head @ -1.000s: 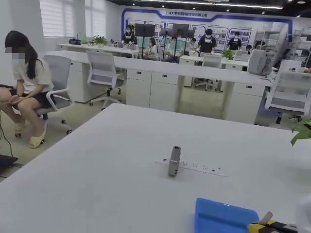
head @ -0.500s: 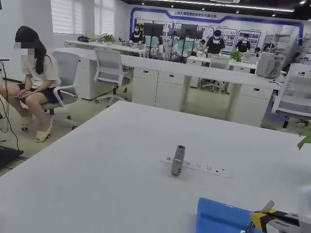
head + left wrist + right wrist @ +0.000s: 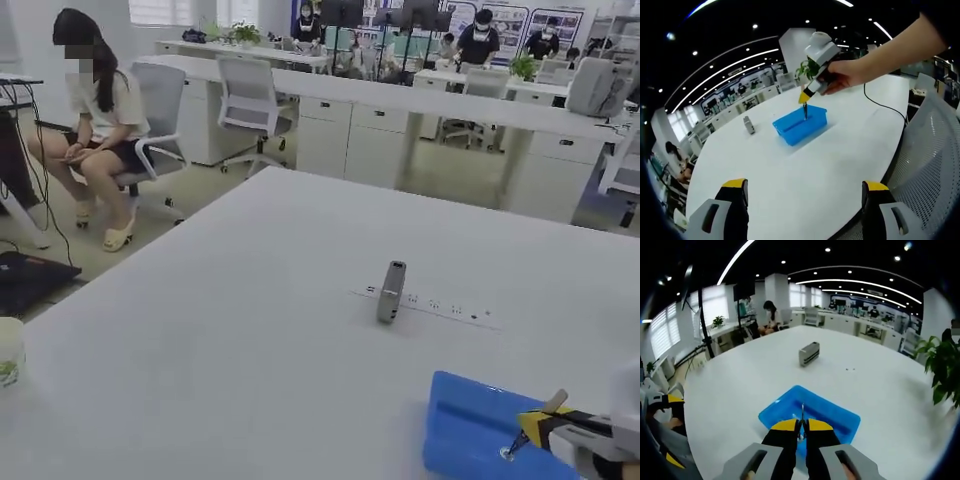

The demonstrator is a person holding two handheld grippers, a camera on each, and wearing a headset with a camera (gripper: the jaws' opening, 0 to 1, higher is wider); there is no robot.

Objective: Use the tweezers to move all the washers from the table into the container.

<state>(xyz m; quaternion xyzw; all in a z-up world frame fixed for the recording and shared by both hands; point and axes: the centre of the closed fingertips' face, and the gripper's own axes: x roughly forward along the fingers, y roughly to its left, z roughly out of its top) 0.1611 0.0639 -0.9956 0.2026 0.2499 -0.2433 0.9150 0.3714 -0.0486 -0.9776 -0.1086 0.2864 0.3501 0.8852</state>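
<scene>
Left tongs [image 3: 804, 185]: spread wide, holding nothing, over the near edge of the bench [image 3: 765, 175].
Right tongs [image 3: 801, 426]: pinching tweezers [image 3: 802, 414], tips pointing down into the blue container [image 3: 840, 419].

One container [image 3: 468, 402], one tweezers [image 3: 802, 415], one grey block [image 3: 390, 291].

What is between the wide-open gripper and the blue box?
Nothing but bare white table. In the left gripper view, that stretch runs from the left gripper up to the blue container.

Left tool [image 3: 805, 184] agape, right tool [image 3: 801, 424] seemingly clamped.
</scene>
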